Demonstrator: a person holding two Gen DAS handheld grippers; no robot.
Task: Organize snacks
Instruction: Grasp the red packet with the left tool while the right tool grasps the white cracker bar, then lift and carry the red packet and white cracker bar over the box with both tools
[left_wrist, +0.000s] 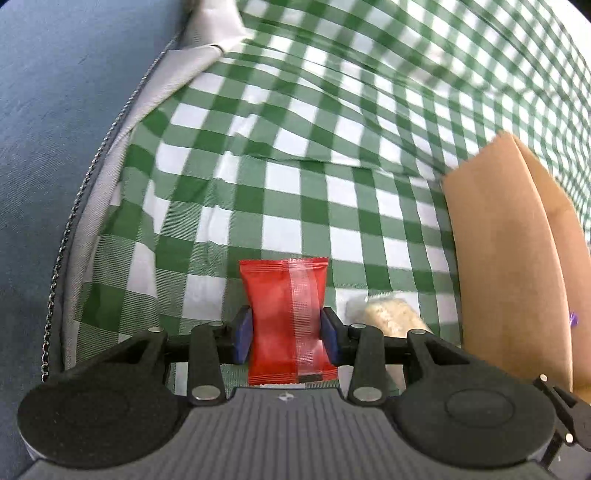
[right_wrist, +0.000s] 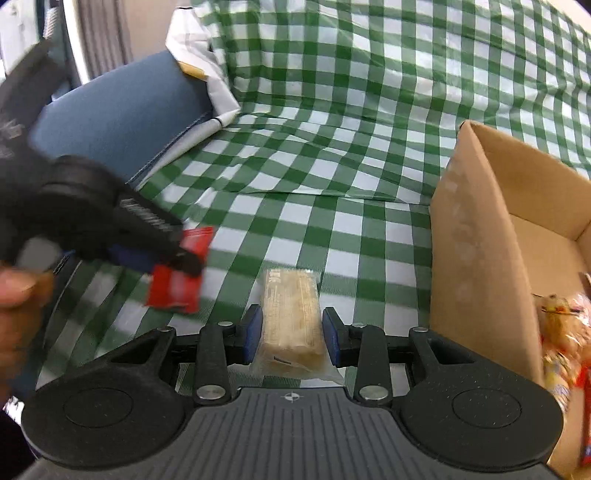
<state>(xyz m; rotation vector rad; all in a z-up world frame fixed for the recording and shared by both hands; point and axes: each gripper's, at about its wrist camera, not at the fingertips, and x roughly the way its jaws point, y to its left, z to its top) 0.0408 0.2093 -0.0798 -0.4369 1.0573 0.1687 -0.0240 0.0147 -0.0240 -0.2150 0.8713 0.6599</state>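
My left gripper (left_wrist: 287, 338) is shut on a red snack packet (left_wrist: 288, 321) and holds it above the green checked cloth (left_wrist: 295, 166). In the right wrist view the left gripper (right_wrist: 184, 254) shows blurred at the left, with the red packet (right_wrist: 177, 277) in it. My right gripper (right_wrist: 291, 334) has its blue pads on both sides of a clear-wrapped beige cracker pack (right_wrist: 291, 317). That pack also shows in the left wrist view (left_wrist: 391, 314), low at the right. An open cardboard box (right_wrist: 480, 258) stands to the right, also in the left wrist view (left_wrist: 506, 258).
Several colourful wrapped snacks (right_wrist: 565, 339) lie inside the box. A blue seat (right_wrist: 122, 107) lies beyond the cloth's left edge, also in the left wrist view (left_wrist: 55, 147). The cloth's white underside (right_wrist: 207, 74) is folded up at the back left.
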